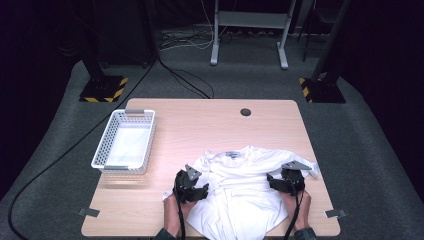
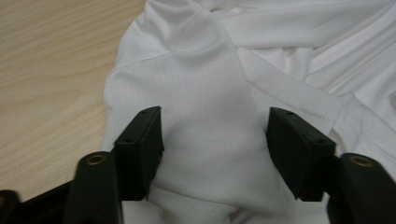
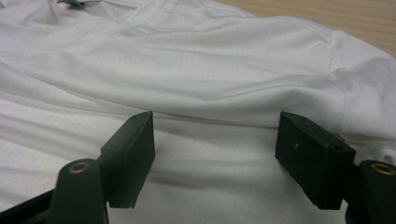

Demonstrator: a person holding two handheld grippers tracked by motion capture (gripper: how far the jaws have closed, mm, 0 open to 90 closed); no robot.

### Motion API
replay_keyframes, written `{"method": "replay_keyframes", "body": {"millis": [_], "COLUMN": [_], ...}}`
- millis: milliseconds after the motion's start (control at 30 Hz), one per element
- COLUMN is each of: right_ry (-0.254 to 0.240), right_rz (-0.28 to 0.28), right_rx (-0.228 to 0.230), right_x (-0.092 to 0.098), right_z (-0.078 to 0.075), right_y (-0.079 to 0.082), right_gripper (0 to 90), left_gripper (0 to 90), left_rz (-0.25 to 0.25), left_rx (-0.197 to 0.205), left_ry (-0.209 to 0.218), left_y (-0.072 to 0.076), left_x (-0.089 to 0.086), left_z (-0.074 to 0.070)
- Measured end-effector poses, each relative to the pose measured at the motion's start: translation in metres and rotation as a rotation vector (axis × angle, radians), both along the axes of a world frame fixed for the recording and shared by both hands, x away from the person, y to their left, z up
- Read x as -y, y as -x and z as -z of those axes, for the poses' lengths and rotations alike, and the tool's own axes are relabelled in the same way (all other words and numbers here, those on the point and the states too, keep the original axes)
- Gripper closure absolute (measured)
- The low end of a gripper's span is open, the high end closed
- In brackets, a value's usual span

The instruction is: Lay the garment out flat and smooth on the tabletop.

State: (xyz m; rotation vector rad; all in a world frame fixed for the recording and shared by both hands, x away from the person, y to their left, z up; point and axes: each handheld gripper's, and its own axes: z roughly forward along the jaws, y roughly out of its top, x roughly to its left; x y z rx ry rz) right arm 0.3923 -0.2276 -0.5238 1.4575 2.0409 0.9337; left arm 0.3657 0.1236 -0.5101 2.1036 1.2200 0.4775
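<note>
Item: white T-shirt [image 1: 245, 187] — lies rumpled on the near half of the desk [image 1: 200, 125], collar and label toward the far side, hem hanging over the near edge by the person's forearms. The fabric is creased and partly doubled over itself across the middle; one sleeve spreads toward the right edge of the desk.

Item: left claw [image 1: 196, 190] — set at the shirt's left shoulder and sleeve. In the left gripper view its jaws stand wide apart, with a hump of white cloth [image 2: 210, 140] between them, not pinched.

Item: right claw [image 1: 286, 184] — set at the shirt's right side, near the sleeve. In the right gripper view its jaws likewise stand wide apart over a flat stretch of fabric [image 3: 215, 154], gripping nothing.

Item: white basket [image 1: 102, 150] — on the left part of the desk, well apart from the shirt; it appears to hold nothing but a pale floor.

Status, as a judgement: the work looks like folding the shirt and, probably, storing it in the basket — an early stage. Nothing is grasped, no clean fold is visible, and the garment is not yet squared. Left to do: take hold of both sides, smooth and fold, then carry the bundle across to the basket.
</note>
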Motion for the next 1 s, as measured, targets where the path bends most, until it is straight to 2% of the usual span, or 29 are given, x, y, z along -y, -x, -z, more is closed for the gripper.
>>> {"method": "replay_keyframes", "body": {"millis": [67,167,233,333,400,500,533,633,733,800,867,933,1000], "right_ry": [0.016,0.01,0.01,0.009,0.009,0.008,0.008,0.008,0.008,0.008,0.008,0.008,0.008], "right_rz": [-0.007,-0.01,-0.011,-0.012,-0.011,-0.011,-0.011,-0.011,-0.011,-0.011,-0.011,-0.011,-0.011], "right_rx": [0.005,0.006,0.006,0.008,0.008,0.009,0.009,0.009,0.009,0.009,0.009,0.009,0.01], "right_x": [-0.002,-0.002,-0.002,-0.002,-0.002,-0.002,-0.002,-0.002,-0.002,-0.002,-0.002,-0.002,-0.002], "right_z": [0.0,0.001,0.001,0.001,0.001,0.001,0.001,0.001,0.001,0.001,0.001,0.001,0.001], "right_y": [0.001,0.001,0.001,0.001,0.001,0.001,0.001,0.001,0.001,0.001,0.001,0.001,0.001], "right_gripper": [27.3,27.1,27.2,27.3,27.4,27.5,27.5,27.6,27.7,27.7,27.7,27.8,27.9], "left_gripper": [45.7,63.5,73.6,83.9,84.3,84.3,84.3,84.3,83.0,78.2,67.5,58.3,47.7], "left_rz": [0.01,0.024,0.045,0.059,0.053,0.026,0.026,-0.011,-0.061,-0.093,-0.117,-0.129,-0.136], "left_rx": [-0.002,0.01,-0.001,0.017,0.028,0.041,0.041,0.034,0.004,-0.009,-0.026,-0.019,0.007], "left_ry": [-0.002,-0.014,-0.019,-0.06,-0.09,-0.099,-0.099,-0.125,-0.136,-0.147,-0.119,-0.092,-0.076], "left_y": [-0.003,-0.005,-0.008,-0.012,-0.018,-0.033,-0.033,-0.054,-0.078,-0.089,-0.093,-0.087,-0.075], "left_x": [0.0,0.0,-0.002,-0.003,-0.006,-0.017,-0.017,-0.029,-0.043,-0.051,-0.058,-0.062,-0.061], "left_z": [0.001,-0.002,-0.005,-0.009,-0.013,-0.023,-0.023,-0.03,-0.03,-0.028,-0.027,-0.03,-0.035]}}
